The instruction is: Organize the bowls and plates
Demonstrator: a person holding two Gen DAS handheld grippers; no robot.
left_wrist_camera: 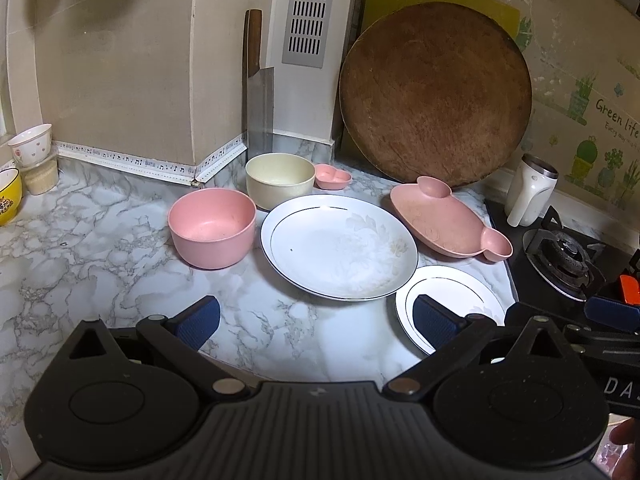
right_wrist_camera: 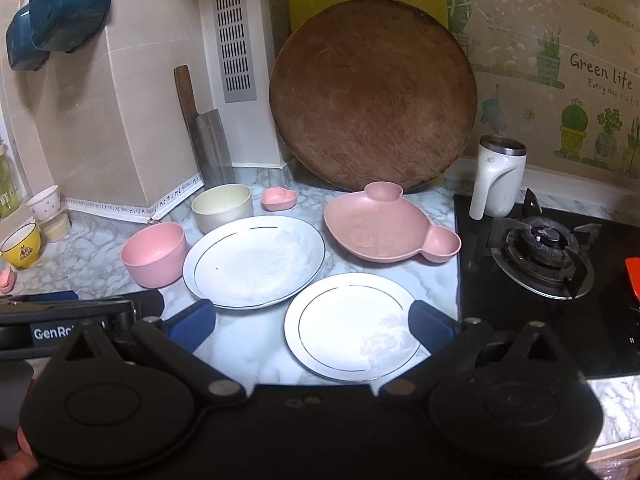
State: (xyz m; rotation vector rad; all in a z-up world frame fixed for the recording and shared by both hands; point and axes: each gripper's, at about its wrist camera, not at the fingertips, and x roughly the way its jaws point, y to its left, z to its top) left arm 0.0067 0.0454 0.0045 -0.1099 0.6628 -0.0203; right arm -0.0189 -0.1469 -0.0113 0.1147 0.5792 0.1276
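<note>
Both hand-held grippers, left (left_wrist_camera: 318,322) and right (right_wrist_camera: 312,324), gape empty. Small plate (right_wrist_camera: 352,326) near counter (right_wrist_camera: 248,354) front edge: glazed, slippery, breakable; pinch rim.

The wall sticker (right_wrist_camera: 592,92) with potted plants reads "Green life" above a smaller line starting "Every day", the left hand-held gripper (right_wrist_camera: 60,334) shows "GenRo", and the right hand-held gripper (left_wrist_camera: 618,388) shows "DA".

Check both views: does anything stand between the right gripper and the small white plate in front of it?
Nothing visible does. The right gripper is open just above the small white plate, with only bare marble counter around its near rim. The large white plate lies beyond it.
</note>
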